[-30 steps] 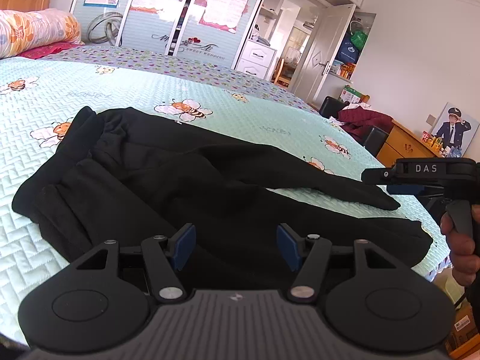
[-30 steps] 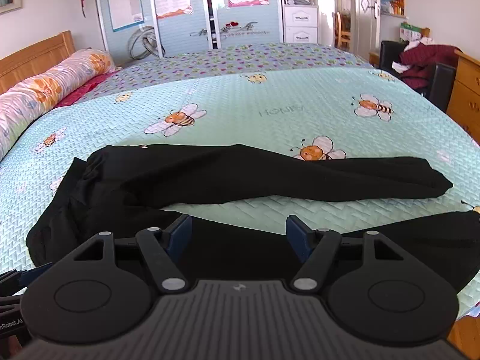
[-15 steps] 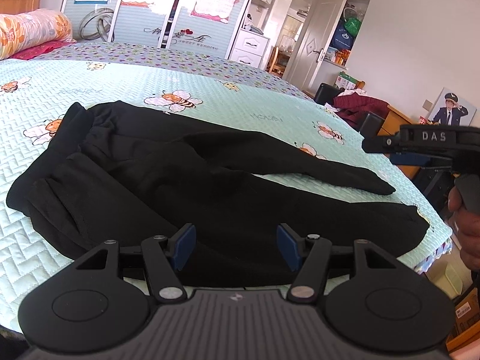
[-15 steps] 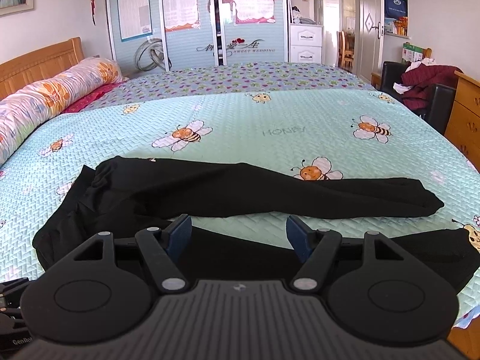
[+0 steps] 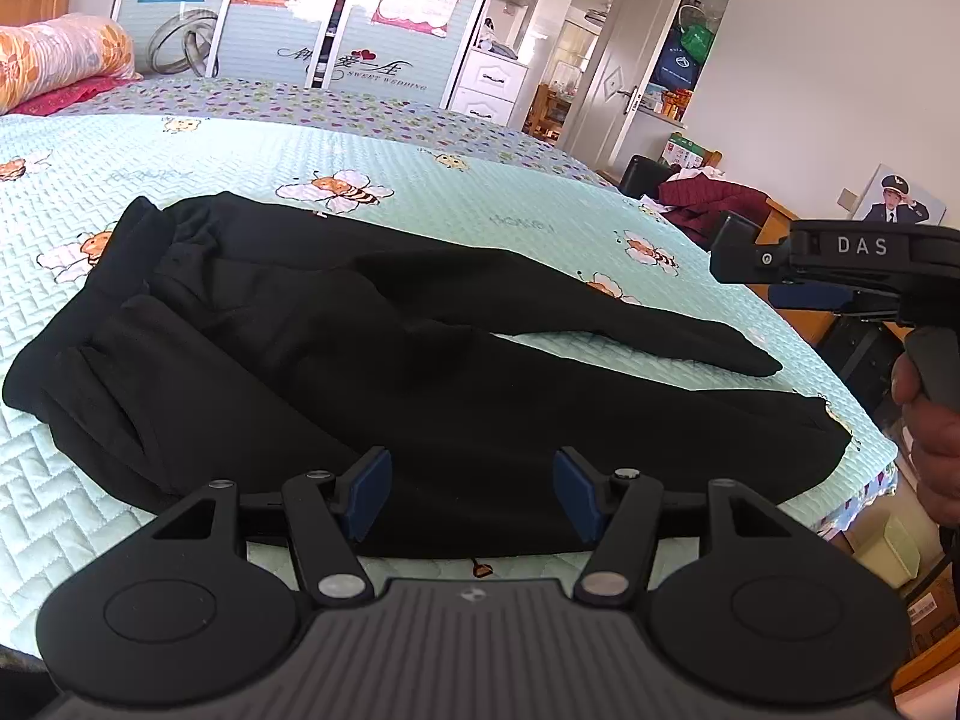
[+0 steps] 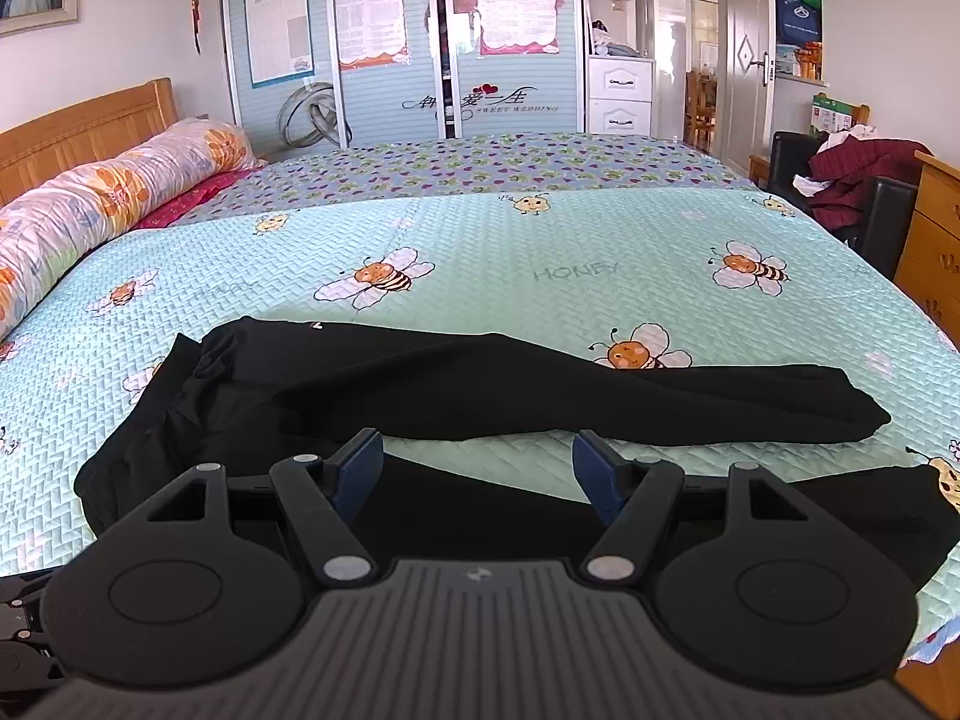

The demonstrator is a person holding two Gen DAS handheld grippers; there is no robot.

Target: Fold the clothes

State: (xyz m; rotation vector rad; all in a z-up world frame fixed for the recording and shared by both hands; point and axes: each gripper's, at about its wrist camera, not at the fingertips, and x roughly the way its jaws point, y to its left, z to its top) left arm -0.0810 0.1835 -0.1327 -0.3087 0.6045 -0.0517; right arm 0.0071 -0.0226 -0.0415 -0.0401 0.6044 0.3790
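Note:
Black trousers [image 5: 372, 354] lie spread on the bee-patterned bedspread [image 5: 180, 162], waist to the left, both legs running right and parted like a V. In the right wrist view the trousers [image 6: 480, 384] show the far leg ending at the right. My left gripper [image 5: 471, 492] hovers above the near leg, open, nothing between its blue pads. My right gripper [image 6: 477, 474] is open too, held over the near leg and the gap between the legs. The right gripper's body [image 5: 840, 264] and the hand holding it show at the right edge of the left wrist view.
A rolled floral quilt [image 6: 102, 204] lies by the wooden headboard [image 6: 78, 132] at the left. A wardrobe [image 6: 408, 42] stands behind the bed. A black chair with red clothes [image 6: 852, 186] and a wooden dresser [image 6: 936, 240] stand right of the bed.
Both cameras have tilted up slightly, so the trousers sit lower in each view. Both grippers stay open and the trousers have not moved.

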